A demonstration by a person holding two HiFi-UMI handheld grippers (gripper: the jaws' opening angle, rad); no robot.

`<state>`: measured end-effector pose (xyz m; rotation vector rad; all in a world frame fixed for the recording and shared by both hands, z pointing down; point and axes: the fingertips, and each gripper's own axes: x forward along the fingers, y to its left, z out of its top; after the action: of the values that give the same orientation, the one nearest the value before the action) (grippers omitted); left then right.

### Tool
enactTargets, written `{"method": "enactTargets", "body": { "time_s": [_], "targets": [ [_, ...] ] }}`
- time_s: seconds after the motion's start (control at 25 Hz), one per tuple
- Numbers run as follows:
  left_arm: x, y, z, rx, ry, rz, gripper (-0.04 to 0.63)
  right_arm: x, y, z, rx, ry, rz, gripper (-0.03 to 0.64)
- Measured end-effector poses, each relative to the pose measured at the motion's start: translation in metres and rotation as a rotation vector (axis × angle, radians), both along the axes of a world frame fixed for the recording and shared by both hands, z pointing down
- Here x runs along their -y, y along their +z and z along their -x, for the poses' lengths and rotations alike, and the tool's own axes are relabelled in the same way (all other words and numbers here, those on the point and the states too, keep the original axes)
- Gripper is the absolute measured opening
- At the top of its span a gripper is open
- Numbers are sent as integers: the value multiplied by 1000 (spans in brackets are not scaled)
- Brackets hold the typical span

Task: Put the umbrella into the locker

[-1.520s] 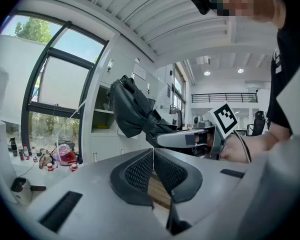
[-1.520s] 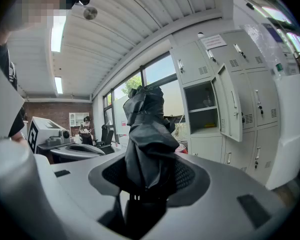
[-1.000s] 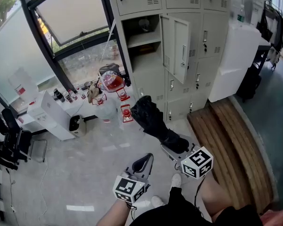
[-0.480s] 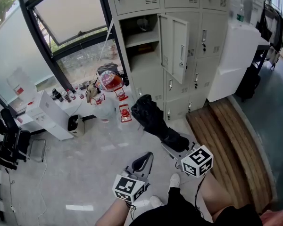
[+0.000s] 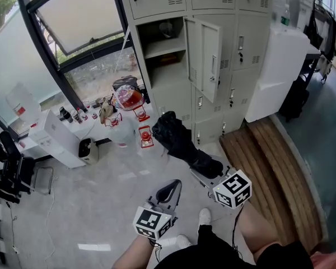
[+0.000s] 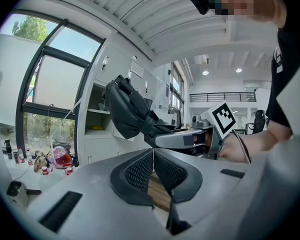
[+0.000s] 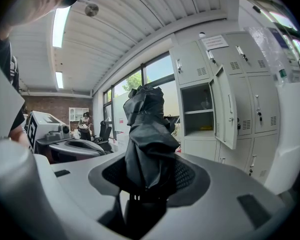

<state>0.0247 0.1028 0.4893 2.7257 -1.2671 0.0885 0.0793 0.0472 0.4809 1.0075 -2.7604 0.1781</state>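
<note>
A folded black umbrella [image 5: 179, 140] sticks out toward the lockers, with my right gripper [image 5: 206, 169] shut on its lower end. In the right gripper view the umbrella [image 7: 146, 134] stands up from between the pads and hides much of what lies ahead. The open locker compartment [image 5: 167, 48] is straight ahead, its door [image 5: 205, 56] swung out to the right; it also shows as the locker compartment [image 7: 200, 110]. My left gripper [image 5: 169, 191] hangs lower left of the umbrella, shut with nothing in it. The left gripper view shows the umbrella [image 6: 132, 115] and the right gripper [image 6: 190, 139].
Water jugs and small bottles [image 5: 129, 98] crowd the floor by the window, next to a white box-shaped unit [image 5: 56, 139]. A wooden platform [image 5: 274, 167] and a white cabinet [image 5: 277, 72] lie to the right. Black chairs [image 5: 5, 172] stand far left.
Both grippers and the umbrella have drifted a little toward the lockers as the person steps forward. Neither grip has changed.
</note>
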Motion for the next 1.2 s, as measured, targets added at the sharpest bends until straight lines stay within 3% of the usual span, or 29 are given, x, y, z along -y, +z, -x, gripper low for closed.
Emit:
{"method": "enactTargets", "body": {
  "time_s": [1.2],
  "targets": [
    [132, -14, -37, 7, -93, -15, 17, 146, -6, -31, -60, -87, -26, 261]
  ]
}}
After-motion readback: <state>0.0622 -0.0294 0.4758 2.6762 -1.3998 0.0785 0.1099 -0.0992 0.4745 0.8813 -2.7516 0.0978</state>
